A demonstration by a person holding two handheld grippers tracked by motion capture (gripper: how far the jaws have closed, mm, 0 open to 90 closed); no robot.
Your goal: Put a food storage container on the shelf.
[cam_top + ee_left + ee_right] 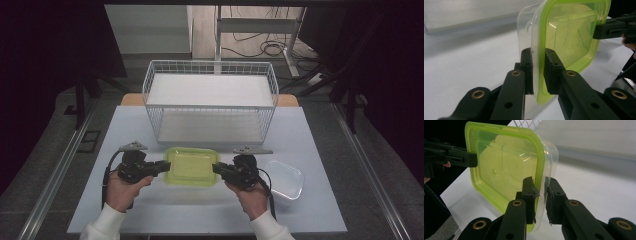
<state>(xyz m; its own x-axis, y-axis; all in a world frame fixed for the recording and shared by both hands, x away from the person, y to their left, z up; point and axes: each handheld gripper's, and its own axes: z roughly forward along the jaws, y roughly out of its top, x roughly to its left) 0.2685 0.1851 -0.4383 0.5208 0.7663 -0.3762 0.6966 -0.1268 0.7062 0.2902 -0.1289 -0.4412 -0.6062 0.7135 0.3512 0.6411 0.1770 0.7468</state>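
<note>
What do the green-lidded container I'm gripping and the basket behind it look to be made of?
Container: likely clear, glossy plastic with a translucent green plastic lid; light passes through both. Basket: probably white-coated metal wire, judging by its thin grid walls.

Lime-green translucent lid point(192, 166) on clear container; black tools; white wire basket point(210, 100); pale grey-blue table point(200, 210).

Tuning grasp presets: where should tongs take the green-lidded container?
By the rim at its two short ends, one from each side. The green-lidded container is wide and shallow with a protruding lip; left tongs and right tongs already pinch it there.
</note>
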